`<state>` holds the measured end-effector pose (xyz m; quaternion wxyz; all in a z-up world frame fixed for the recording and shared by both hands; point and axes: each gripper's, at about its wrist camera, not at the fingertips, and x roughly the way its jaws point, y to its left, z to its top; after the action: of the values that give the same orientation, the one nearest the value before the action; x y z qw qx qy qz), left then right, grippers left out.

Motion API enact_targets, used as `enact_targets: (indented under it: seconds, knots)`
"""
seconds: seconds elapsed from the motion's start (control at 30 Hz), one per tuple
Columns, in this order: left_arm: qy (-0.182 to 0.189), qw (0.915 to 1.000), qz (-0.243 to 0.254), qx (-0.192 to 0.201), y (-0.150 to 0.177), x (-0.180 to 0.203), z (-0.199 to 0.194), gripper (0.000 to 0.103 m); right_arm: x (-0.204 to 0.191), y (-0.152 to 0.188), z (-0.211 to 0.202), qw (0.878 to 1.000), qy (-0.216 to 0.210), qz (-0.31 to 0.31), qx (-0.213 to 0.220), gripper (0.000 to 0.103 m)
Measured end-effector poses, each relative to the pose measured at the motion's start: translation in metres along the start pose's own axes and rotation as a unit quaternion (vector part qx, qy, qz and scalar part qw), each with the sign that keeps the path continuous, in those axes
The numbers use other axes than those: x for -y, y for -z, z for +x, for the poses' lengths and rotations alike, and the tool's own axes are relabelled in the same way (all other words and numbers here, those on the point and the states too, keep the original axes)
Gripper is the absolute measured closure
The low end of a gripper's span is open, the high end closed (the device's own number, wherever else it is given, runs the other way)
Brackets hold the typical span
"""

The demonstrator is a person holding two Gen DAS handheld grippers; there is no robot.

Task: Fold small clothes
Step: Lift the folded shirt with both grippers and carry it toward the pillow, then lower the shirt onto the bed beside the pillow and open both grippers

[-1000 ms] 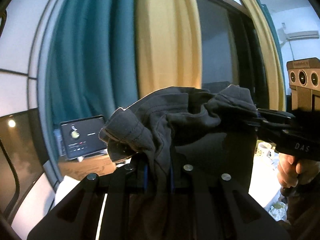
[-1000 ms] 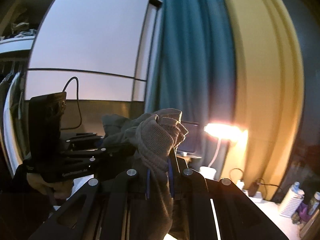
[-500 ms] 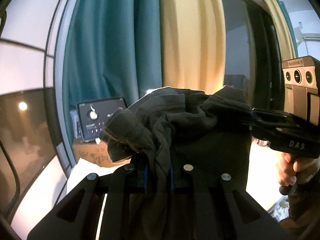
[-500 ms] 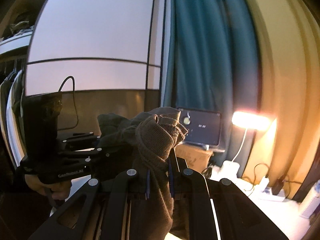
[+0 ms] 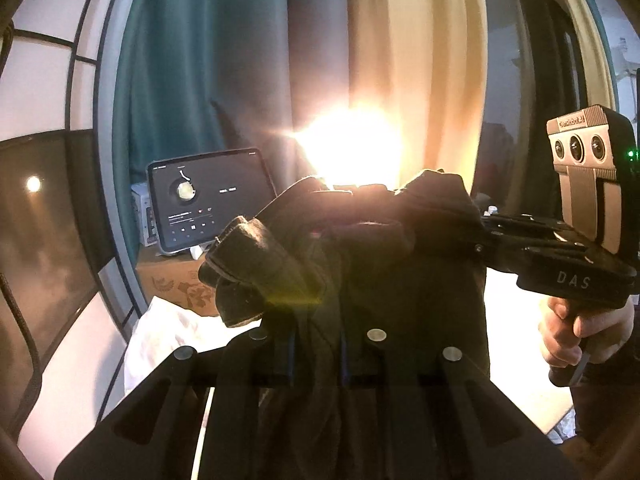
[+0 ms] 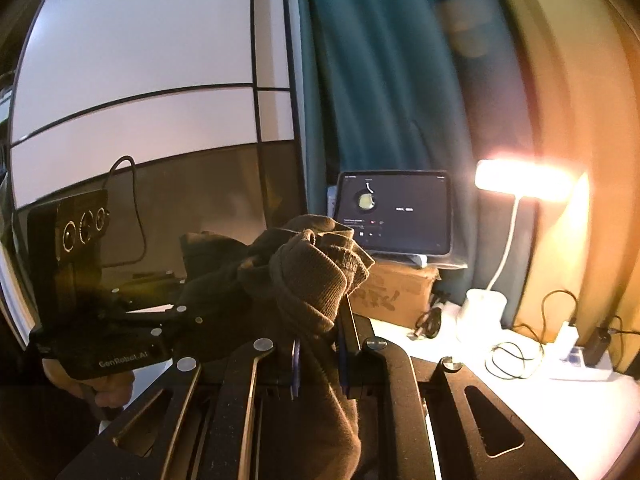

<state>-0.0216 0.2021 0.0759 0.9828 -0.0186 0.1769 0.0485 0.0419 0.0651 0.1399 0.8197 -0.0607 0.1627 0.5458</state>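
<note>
Between the two grippers, a dark grey-brown garment [image 5: 400, 264] is hanging in the air, bunched at both ends and stretched across the gap. Left gripper [image 5: 316, 356]: fingers are pinching a gathered fold of the cloth, which is running down between them and out of the bottom of the left wrist view. A rolled hem is flopping over to the left of the pinch. Right gripper [image 6: 318, 356]: fingers are pinching another fold, with a ribbed cuff-like bunch bulging just above the pinch and more cloth trailing down between them.

From the left wrist view, the right gripper is showing at far right, its nose buried in the garment's right end, and the right hand [image 5: 580, 332] is wrapping the handle below. From the right wrist view, the left gripper is sitting at near left, its tip touching the cloth's left end; the hand under it is mostly in shadow.

Behind the garment, a tablet [image 6: 394, 212] with a dark screen is standing propped on a cardboard box [image 6: 396, 292]. A lit desk lamp [image 6: 520, 180] is glaring to the right of the tablet, over a white tabletop [image 6: 560, 408] where cables [image 6: 512, 356] are lying. Teal curtain [image 6: 380, 80] and yellow curtain [image 6: 580, 100] are hanging at the far side. In the left wrist view the lamp's glare is washing out the garment's top edge.
</note>
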Motion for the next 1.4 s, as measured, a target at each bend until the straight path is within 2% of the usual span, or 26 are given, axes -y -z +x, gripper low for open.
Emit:
enact_targets:
  seconds: [0.13,0.23,0.5,0.83,1.0,1.2,1.3,1.37,1.4]
  knots:
    - [0.008,0.9998,-0.002,-0.02,0.005,-0.003,0.025,0.089,0.016,0.01,0.013,1.0,0.005,0.014,-0.015,0.09]
    - [0.02,0.9989,-0.01,-0.043,0.012,-0.005,0.052,0.089,0.036,0.023,0.018,0.998,0.027,0.036,-0.032,0.09]
    - [0.05,0.9929,-0.006,-0.108,0.032,0.003,0.118,0.089,0.09,0.077,0.047,0.988,0.08,0.093,-0.094,0.09]
    - [0.046,0.9846,-0.001,-0.169,0.049,-0.012,0.173,0.089,0.123,0.102,0.093,0.98,0.081,0.125,-0.132,0.09]
    - [0.035,0.9774,-0.008,-0.208,0.062,-0.027,0.203,0.084,0.14,0.117,0.123,0.974,0.079,0.139,-0.158,0.09]
    - [0.025,0.9662,-0.024,-0.255,0.08,-0.04,0.23,0.081,0.162,0.143,0.158,0.964,0.077,0.162,-0.198,0.089]
    - [0.014,0.9642,-0.032,-0.263,0.08,-0.049,0.236,0.077,0.172,0.156,0.169,0.956,0.078,0.179,-0.218,0.089]
    - [0.022,0.9624,-0.037,-0.268,0.079,-0.053,0.239,0.077,0.177,0.162,0.172,0.954,0.074,0.187,-0.221,0.087]
    - [0.023,0.9618,-0.036,-0.27,0.079,-0.054,0.24,0.077,0.177,0.163,0.173,0.954,0.075,0.187,-0.222,0.082]
